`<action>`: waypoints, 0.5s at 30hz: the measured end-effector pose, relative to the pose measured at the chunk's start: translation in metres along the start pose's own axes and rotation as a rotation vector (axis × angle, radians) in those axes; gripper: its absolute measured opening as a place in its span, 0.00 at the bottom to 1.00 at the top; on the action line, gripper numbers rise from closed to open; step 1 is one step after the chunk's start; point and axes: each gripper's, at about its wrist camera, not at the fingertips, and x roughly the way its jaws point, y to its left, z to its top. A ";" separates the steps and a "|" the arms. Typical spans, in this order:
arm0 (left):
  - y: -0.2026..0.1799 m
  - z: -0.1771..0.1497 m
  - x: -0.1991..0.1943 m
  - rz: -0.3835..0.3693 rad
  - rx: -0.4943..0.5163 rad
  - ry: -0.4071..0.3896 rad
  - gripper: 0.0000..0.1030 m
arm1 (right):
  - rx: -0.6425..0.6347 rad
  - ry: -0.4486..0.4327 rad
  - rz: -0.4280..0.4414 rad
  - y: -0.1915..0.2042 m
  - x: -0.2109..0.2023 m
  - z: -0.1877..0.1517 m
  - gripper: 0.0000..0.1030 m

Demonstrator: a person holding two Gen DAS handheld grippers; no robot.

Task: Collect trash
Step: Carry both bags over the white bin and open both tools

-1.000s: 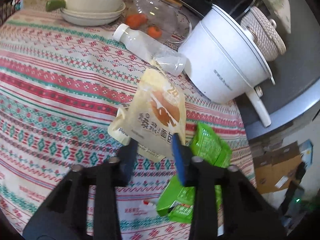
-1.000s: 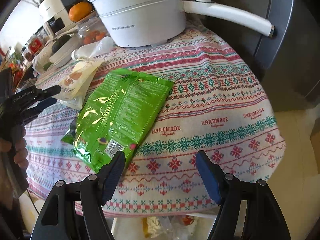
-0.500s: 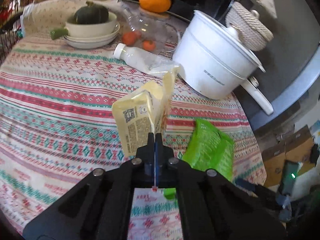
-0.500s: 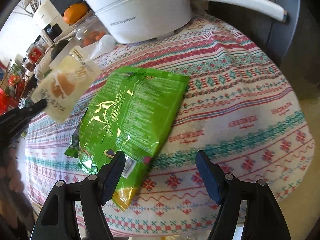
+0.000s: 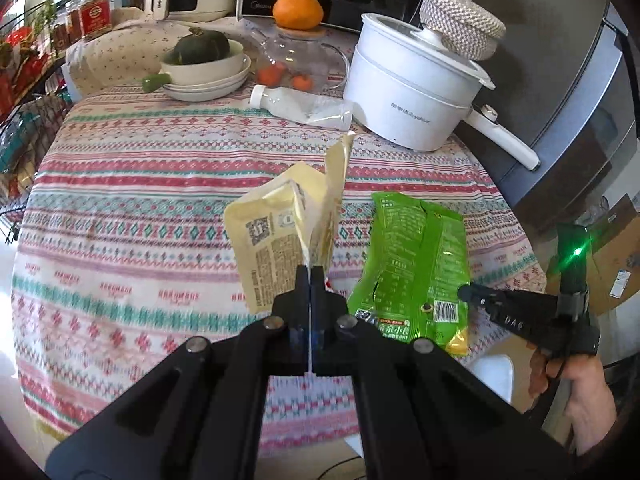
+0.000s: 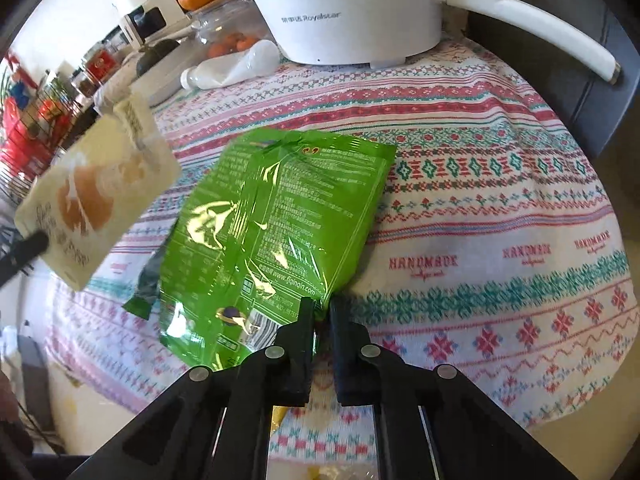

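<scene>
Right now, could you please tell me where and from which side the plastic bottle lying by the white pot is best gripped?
I would take the bottle at its shoulder just behind the cap, coming down from above and pinching across its width. It lies on its side. That end points free toward the bowls, while the crumpled base sits close by the white pot.

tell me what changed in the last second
The left gripper shut on the cream pouch and lifted it off the cloth. The right gripper closed on the green bag's near corner; the bag lies flat as before. Pot and bottle stayed put.
</scene>
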 end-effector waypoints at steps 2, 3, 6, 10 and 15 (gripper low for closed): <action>-0.001 -0.005 -0.009 -0.003 0.001 -0.010 0.00 | -0.001 -0.012 0.014 -0.001 -0.011 -0.003 0.07; -0.001 -0.008 -0.013 -0.005 0.001 -0.013 0.00 | -0.005 -0.022 0.022 0.000 -0.019 -0.005 0.07; -0.004 -0.018 -0.023 -0.010 0.008 -0.014 0.00 | -0.024 -0.049 0.044 0.009 -0.040 -0.008 0.07; -0.015 -0.029 -0.033 -0.022 0.055 -0.017 0.00 | -0.064 -0.102 0.081 0.016 -0.077 -0.021 0.06; -0.032 -0.041 -0.049 -0.061 0.125 -0.026 0.00 | -0.132 -0.166 0.090 0.021 -0.124 -0.044 0.06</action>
